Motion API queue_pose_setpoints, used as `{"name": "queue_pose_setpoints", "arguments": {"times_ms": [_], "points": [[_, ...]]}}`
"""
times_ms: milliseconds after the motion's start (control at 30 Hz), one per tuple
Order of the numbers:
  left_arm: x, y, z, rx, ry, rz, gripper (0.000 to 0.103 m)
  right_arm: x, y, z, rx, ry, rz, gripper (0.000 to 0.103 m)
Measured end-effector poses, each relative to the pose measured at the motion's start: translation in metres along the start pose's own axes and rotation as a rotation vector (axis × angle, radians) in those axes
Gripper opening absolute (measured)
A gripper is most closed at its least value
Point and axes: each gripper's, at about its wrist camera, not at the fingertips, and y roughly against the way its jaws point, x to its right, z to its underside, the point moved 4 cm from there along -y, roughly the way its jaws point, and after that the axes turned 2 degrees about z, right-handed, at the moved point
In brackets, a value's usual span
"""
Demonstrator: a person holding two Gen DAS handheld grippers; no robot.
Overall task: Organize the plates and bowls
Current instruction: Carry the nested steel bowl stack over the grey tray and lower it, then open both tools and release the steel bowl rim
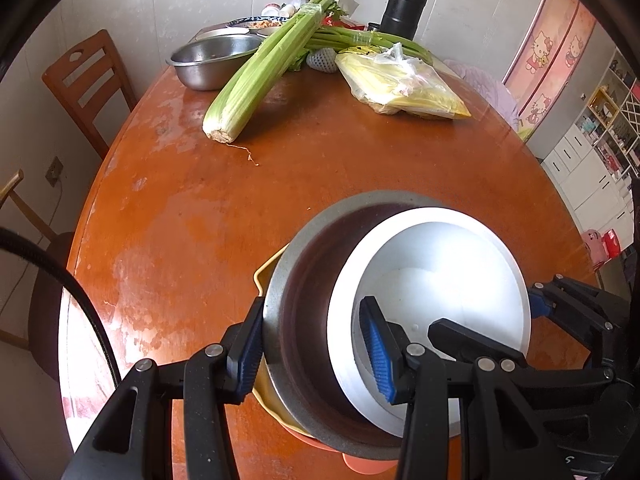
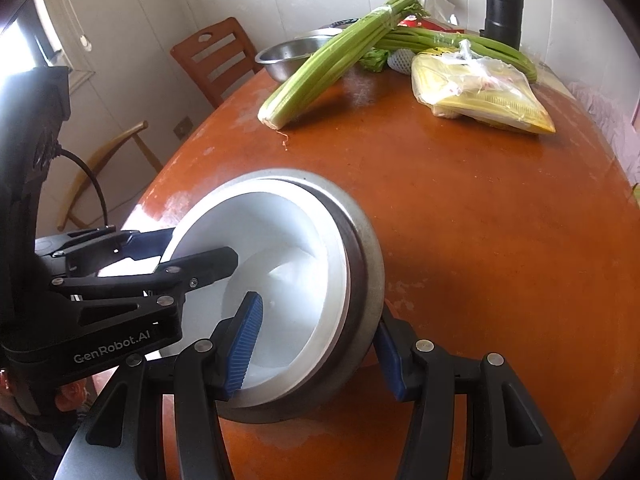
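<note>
I have both sets of tongs clamped on opposite rims of the steel bowl [image 1: 304,312], white bowl [image 1: 436,280] nested inside: left gripper [image 1: 312,356], right gripper [image 2: 316,354]. Stack sits tilted over yellow [image 1: 268,392] and orange dishes [image 1: 360,464] at the table's [image 1: 320,172] near edge. Risk: the loose white bowl slides out if I tip further.

Both wrist cameras are looking steeply down, close over the stacked bowls [image 1: 400,308] [image 2: 288,292], from opposite sides, each facing across the tabletop [image 1: 320,168] [image 2: 480,208] toward the celery [image 1: 260,72] [image 2: 320,68].
</note>
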Motion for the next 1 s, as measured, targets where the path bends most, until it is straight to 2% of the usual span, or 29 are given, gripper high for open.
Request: {"name": "queue_pose_setpoints", "arguments": {"times_ms": [633, 1000], "points": [[-0.009, 0.017, 0.008, 0.034, 0.021, -0.034, 0.047, -0.002, 0.011, 0.0, 0.044, 0.015, 0.064, 0.056], [-0.008, 0.042, 0.011, 0.097, 0.011, -0.073, 0.051, -0.008, 0.036, 0.0, 0.135, 0.032, 0.112, 0.056]]}}
